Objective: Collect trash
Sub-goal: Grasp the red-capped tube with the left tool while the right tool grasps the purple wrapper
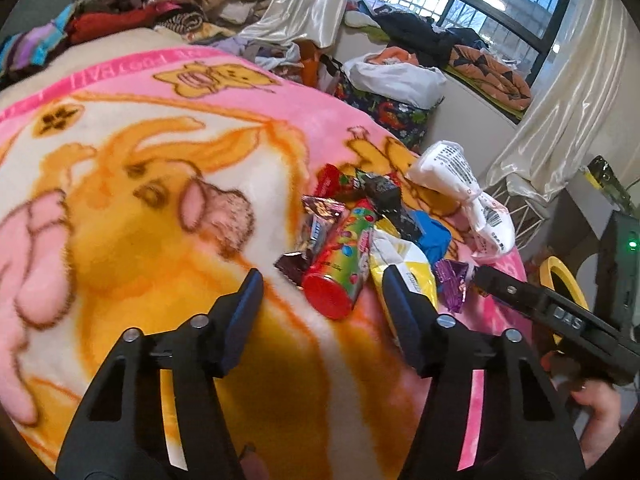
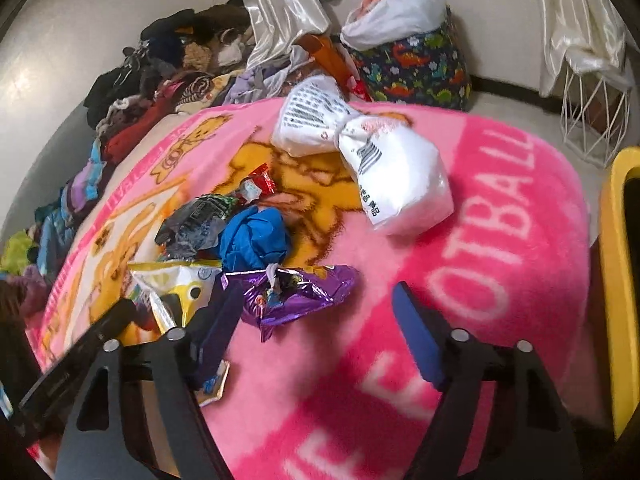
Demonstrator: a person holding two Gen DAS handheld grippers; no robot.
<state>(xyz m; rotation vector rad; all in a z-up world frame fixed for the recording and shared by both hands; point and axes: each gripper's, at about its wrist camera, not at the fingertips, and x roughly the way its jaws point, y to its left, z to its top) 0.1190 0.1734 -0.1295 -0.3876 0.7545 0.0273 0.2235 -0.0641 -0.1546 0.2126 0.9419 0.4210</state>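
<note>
Both jaws spread, empty: left gripper straddles tube, right gripper over purple wrapper, bare blanket rightward to edge.

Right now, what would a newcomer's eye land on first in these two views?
The fluffy pink blanket with orange cartoon animals fills both views. On it lies a bright heap of wrappers: a colourful candy tube with a red cap, a crumpled purple foil wrapper and a twisted white plastic bag with barcodes. The left gripper and right gripper, both open, flank the pile.
</note>
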